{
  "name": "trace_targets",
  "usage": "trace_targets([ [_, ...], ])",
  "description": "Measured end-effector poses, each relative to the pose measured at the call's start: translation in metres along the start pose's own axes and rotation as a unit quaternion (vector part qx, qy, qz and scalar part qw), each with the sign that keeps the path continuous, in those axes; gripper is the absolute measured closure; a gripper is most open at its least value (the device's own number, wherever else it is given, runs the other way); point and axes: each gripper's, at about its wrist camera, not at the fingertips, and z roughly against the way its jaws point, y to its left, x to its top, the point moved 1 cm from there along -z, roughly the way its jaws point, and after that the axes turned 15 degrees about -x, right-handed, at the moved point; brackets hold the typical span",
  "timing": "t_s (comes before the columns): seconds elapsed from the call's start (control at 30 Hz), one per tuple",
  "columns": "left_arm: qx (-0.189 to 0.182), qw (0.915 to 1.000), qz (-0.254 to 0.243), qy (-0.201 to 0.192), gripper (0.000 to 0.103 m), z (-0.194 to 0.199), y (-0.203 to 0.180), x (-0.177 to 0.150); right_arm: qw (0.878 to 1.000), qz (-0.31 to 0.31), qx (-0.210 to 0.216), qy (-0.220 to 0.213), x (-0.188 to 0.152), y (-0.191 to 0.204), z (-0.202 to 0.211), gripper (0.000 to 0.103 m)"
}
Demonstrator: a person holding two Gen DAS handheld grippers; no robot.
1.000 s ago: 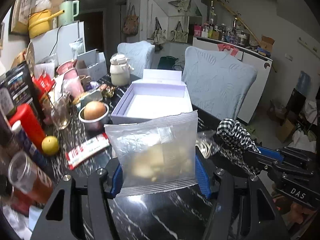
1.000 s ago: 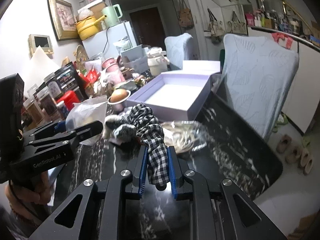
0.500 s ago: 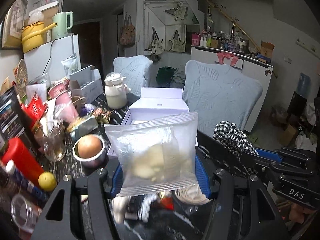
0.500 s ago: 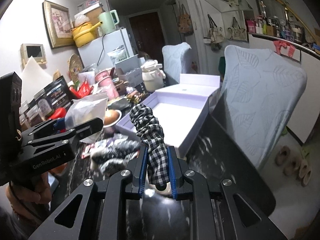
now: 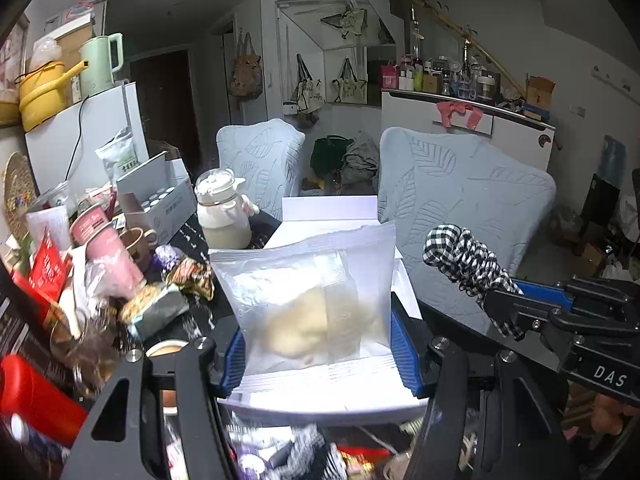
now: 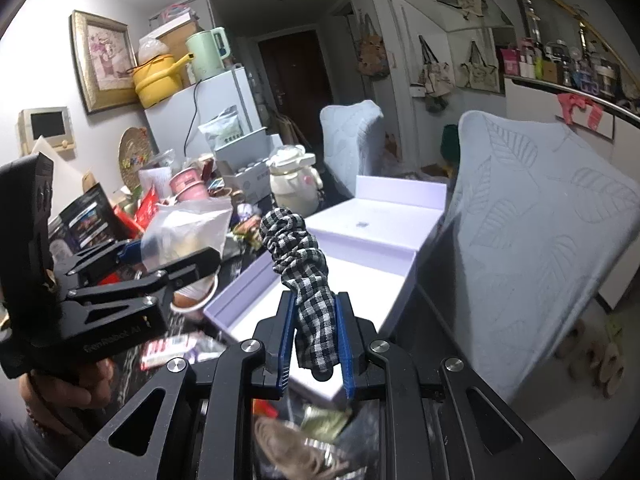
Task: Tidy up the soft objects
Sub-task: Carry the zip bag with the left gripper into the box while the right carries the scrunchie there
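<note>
Both grippers have been carried forward and slightly upward since the earlier frames, so that the open white box (image 6: 352, 280), which lay well ahead of them, is now seen directly beneath and just ahead of the fingertips. The clear plastic bag (image 5: 316, 300), with a pale soft lump inside it, is pinched upright by its two side edges between the blue pads of the left gripper (image 5: 318, 344), and it is held above the near part of the box. To the right of that gripper, the black-and-white checked cloth (image 6: 304, 272) is clamped between the narrowly set pads of the right gripper (image 6: 314, 340); its bunched, twisted end is seen rising beyond the fingertips, over the box's near corner. A hand (image 6: 68, 388) is seen under the left gripper's black handle. A cream lidded jar (image 5: 222, 212) stands beyond the box's far left corner, and a pale quilted chair back (image 6: 540, 220) is seen to the right of the right gripper. Blurred clutter is visible on the dark table below both grippers.
</note>
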Motion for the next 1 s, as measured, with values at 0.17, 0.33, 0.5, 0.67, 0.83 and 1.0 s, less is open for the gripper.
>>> trace_targets([
  [0.17, -0.002, 1.0, -0.004, 0.008, 0.043, -0.025, 0.009, 0.018, 1.0, 0.008, 0.003, 0.0, 0.025, 0.0, -0.023, 0.083],
  [0.33, -0.008, 0.9998, 0.004, 0.016, 0.043, -0.051, 0.019, 0.034, 1.0, 0.022, -0.009, -0.002, 0.046, 0.0, -0.049, 0.083],
  [0.5, -0.002, 0.9997, 0.006, 0.025, 0.043, -0.074, 0.031, 0.043, 0.999, 0.026, -0.014, 0.012, 0.057, -0.003, -0.076, 0.083],
  [0.67, 0.008, 0.9993, 0.009, 0.036, 0.043, -0.093, 0.042, 0.047, 0.999, 0.02, -0.011, 0.036, 0.062, -0.008, -0.103, 0.083],
  [0.83, 0.016, 0.9983, 0.007, 0.055, 0.043, -0.114, 0.05, 0.044, 0.998, 0.018, -0.008, 0.06, 0.061, -0.01, -0.123, 0.083],
  [1.0, 0.019, 0.9968, 0.01, 0.077, 0.043, -0.133, 0.054, 0.039, 0.997, 0.024, -0.012, 0.074, 0.06, -0.009, -0.139, 0.083],
])
